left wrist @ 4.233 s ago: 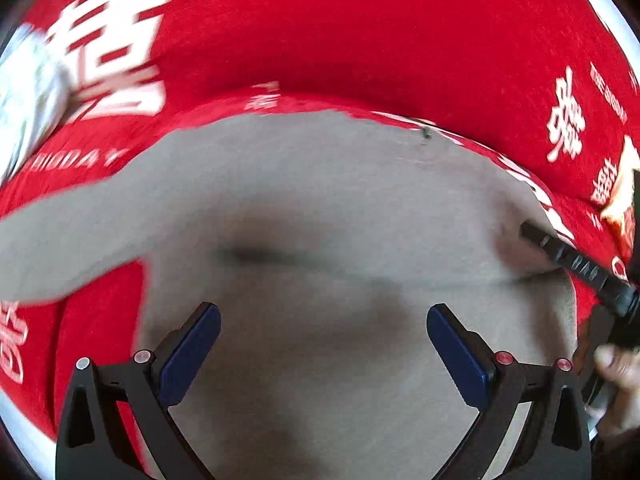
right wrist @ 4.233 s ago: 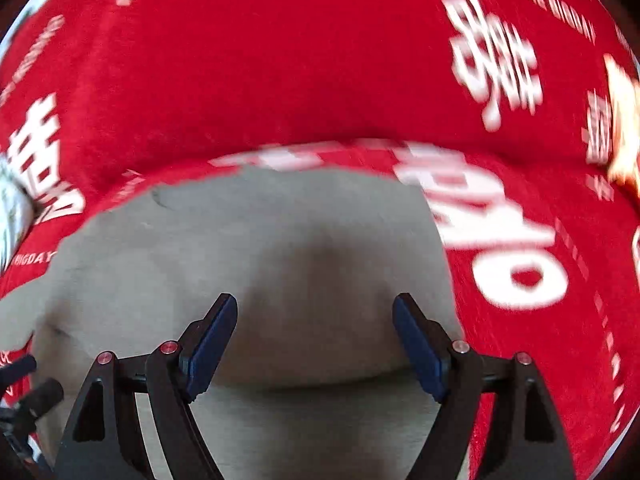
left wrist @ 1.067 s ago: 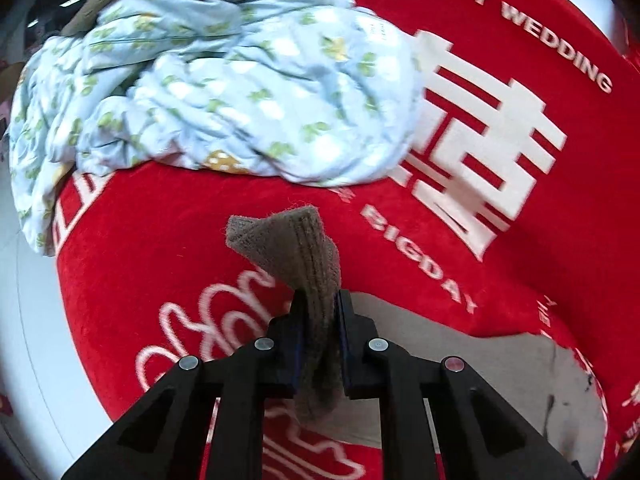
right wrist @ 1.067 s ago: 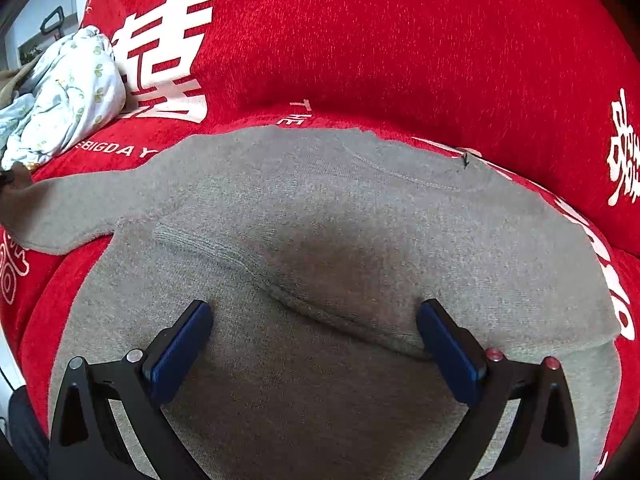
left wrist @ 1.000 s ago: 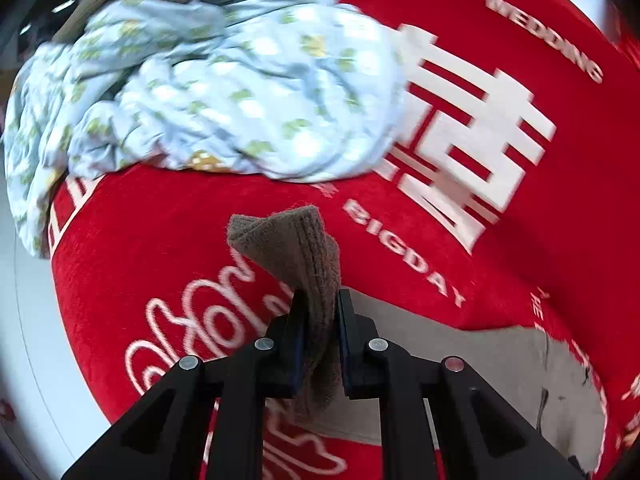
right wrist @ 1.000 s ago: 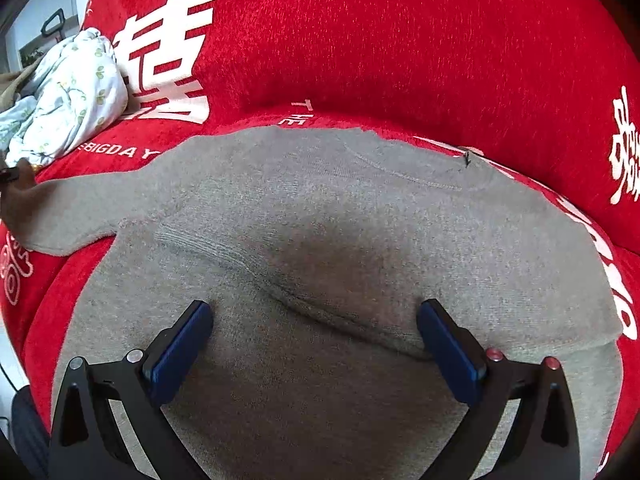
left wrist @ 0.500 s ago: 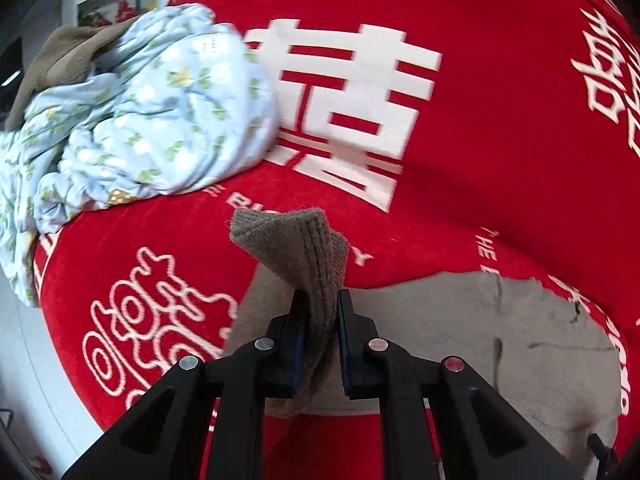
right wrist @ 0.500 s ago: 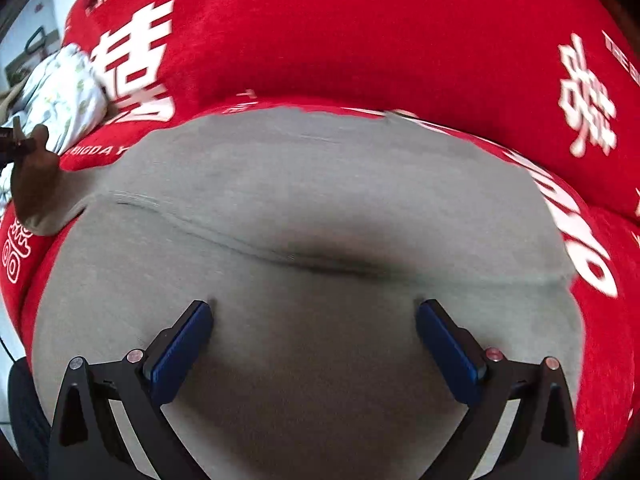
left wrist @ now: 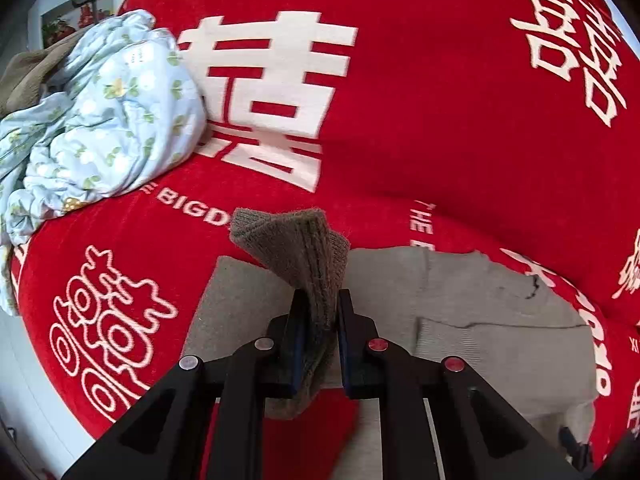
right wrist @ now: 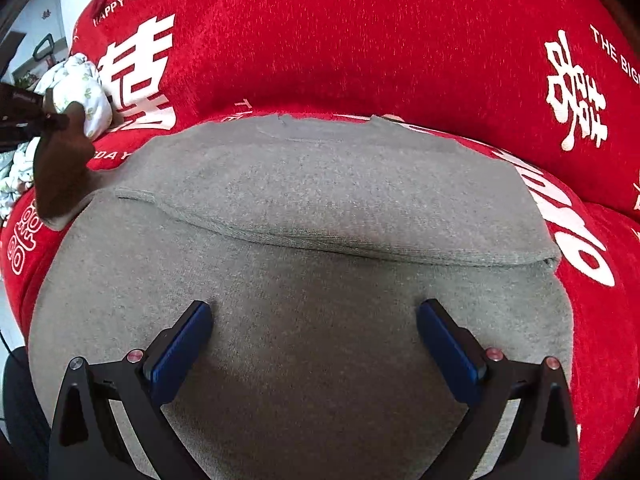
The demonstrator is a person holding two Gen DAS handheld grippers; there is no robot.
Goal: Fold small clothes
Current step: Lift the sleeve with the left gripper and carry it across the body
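Observation:
A grey-brown knit sweater [right wrist: 320,216] lies flat on a red cover, one sleeve folded across its body. My left gripper [left wrist: 320,316] is shut on the cuff of the other sleeve [left wrist: 296,248] and holds it up above the sweater's left side; the sweater's body also shows in the left wrist view [left wrist: 500,320]. In the right wrist view that lifted sleeve [right wrist: 60,176] hangs at the far left. My right gripper [right wrist: 314,320] is open and empty, low over the sweater's lower body.
The red cover [left wrist: 440,120] with white characters rises behind the sweater like a sofa back. A crumpled pale-blue floral garment [left wrist: 100,128] lies at the left, with a brown cloth [left wrist: 24,72] behind it. The cover's edge drops off at the left.
My left gripper has closed on the sleeve cuff, lifted it and swung it right toward the sweater's body. My right gripper has stayed open and drawn slightly closer over the sweater.

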